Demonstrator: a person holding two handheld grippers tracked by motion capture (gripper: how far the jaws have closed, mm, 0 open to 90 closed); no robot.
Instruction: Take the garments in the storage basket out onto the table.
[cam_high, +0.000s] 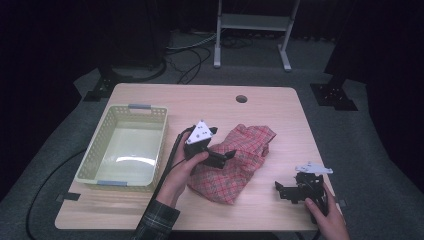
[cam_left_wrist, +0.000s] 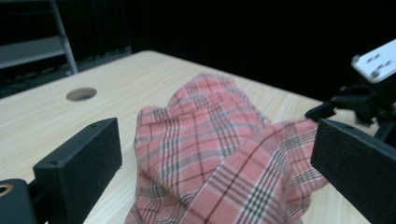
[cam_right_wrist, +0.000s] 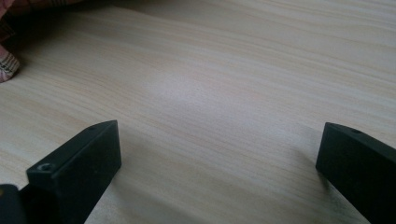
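Red plaid cloth: crumpled, lying right of centre on the light wood surface. Left claw: jaws spread wide, held over the cloth's left part; contact cannot be told. Right claw: jaws spread, nothing between them, near the surface's front right edge, apart from the cloth. Pale mesh basket: at the left. Cable hole: near the far edge. Room beyond is dark; a white metal stand is partly seen.

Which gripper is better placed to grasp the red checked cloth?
Left. The left gripper hangs open over the cloth, which lies between its jaws. The right gripper stands apart over bare table.
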